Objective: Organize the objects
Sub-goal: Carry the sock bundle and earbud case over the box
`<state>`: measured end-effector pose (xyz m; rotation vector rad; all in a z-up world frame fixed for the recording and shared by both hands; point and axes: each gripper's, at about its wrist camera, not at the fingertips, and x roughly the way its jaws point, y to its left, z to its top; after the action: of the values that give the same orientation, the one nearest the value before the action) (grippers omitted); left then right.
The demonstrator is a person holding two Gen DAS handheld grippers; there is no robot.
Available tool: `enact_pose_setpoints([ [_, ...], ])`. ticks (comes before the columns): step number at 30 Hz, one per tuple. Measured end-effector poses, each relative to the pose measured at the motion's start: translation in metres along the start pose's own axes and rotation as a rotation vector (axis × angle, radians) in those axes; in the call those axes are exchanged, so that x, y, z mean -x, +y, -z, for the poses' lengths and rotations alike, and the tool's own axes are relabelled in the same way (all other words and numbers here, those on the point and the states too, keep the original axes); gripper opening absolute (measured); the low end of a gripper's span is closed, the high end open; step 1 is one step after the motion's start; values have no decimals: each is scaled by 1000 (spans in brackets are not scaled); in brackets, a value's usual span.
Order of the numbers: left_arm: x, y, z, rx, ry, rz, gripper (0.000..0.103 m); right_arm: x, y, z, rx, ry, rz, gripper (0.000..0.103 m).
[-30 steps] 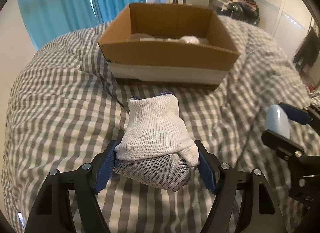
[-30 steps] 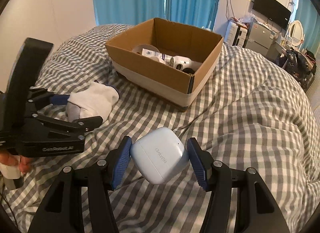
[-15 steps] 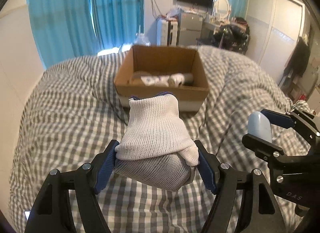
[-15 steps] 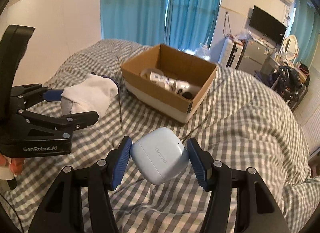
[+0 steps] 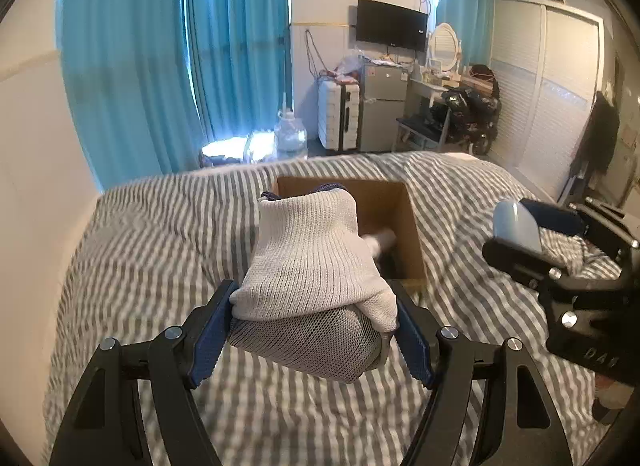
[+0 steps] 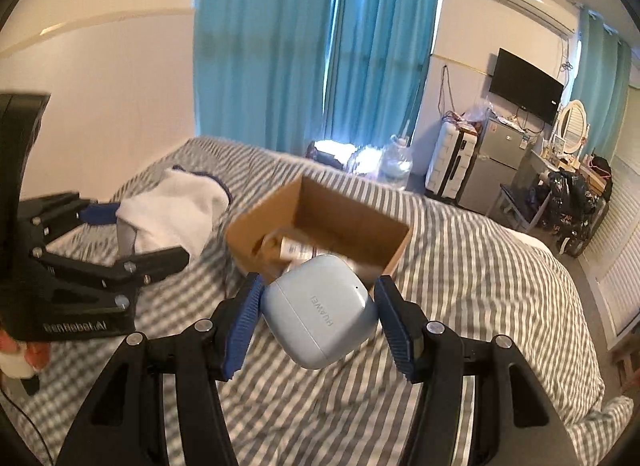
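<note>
both of my grippers have lifted higher since the earlier frames, and the cardboard box [image 5: 408, 221] now sits lower and farther off on the checked bed [image 5: 160, 234]. my left gripper [image 5: 314, 324] has its jaws pinching a rolled white sock [image 5: 308, 266], held in the air in front of the box. my right gripper [image 6: 318, 316] has its jaws clamped on a pale blue earbud case [image 6: 320, 312], held above the bed with the box just beyond it. small items lie inside the box, blurred. teal curtains [image 6: 312, 45] hang behind.
</note>
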<state>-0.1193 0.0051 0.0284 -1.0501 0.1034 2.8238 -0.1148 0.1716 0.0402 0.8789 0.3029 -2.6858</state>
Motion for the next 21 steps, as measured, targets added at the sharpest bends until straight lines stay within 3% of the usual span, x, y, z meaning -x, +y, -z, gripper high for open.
enact_pose_setpoints([
  [10, -82, 13, -60, 25, -23, -44, 76, -72, -37, -54, -75, -28, 1, 57],
  [21, -186, 17, -52, -5, 37, -35, 76, -186, -63, -52, -166, 56, -12, 57],
])
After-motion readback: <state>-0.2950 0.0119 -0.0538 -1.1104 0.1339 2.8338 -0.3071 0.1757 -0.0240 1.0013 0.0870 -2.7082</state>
